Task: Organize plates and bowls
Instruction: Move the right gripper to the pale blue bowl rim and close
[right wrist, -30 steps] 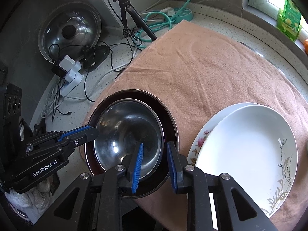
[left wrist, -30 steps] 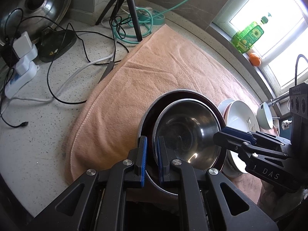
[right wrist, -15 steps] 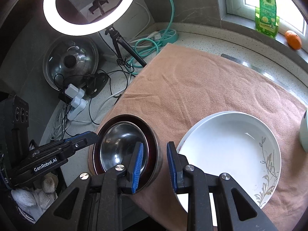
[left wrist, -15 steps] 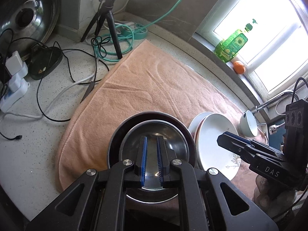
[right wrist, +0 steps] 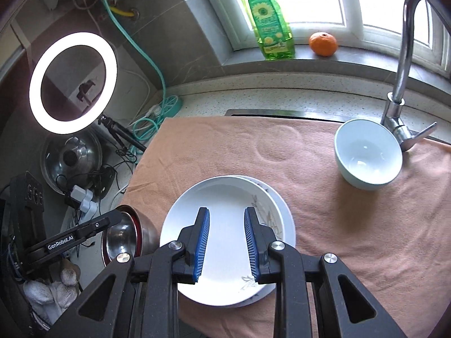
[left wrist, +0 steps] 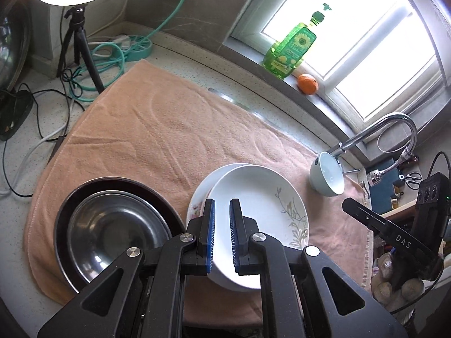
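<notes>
A steel bowl point(left wrist: 112, 233) sits nested in a dark red-rimmed bowl point(left wrist: 70, 205) on the peach towel point(left wrist: 169, 129), at its left end. Two white plates point(left wrist: 259, 194) lie stacked beside it, the top one with a leaf print. A pale green bowl point(left wrist: 328, 176) stands upright near the faucet. My left gripper point(left wrist: 222, 205) is open and empty above the plates' near left rim. My right gripper point(right wrist: 227, 215) is open and empty above the plate stack point(right wrist: 225, 219). The pale green bowl point(right wrist: 367, 155) is at the right in the right wrist view.
A faucet point(right wrist: 403, 64) rises at the towel's far right. A green soap bottle point(right wrist: 269, 19) and an orange point(right wrist: 322, 43) stand on the windowsill. A ring light on a tripod point(right wrist: 73, 83), cables, chargers point(right wrist: 81, 200) and a steel lid point(right wrist: 70, 156) crowd the counter on the left.
Both grippers have risen and swung right, away from the nested bowls and over the plate stack. The right gripper's jaws have opened wider. The left gripper has let go of the bowl rim.
</notes>
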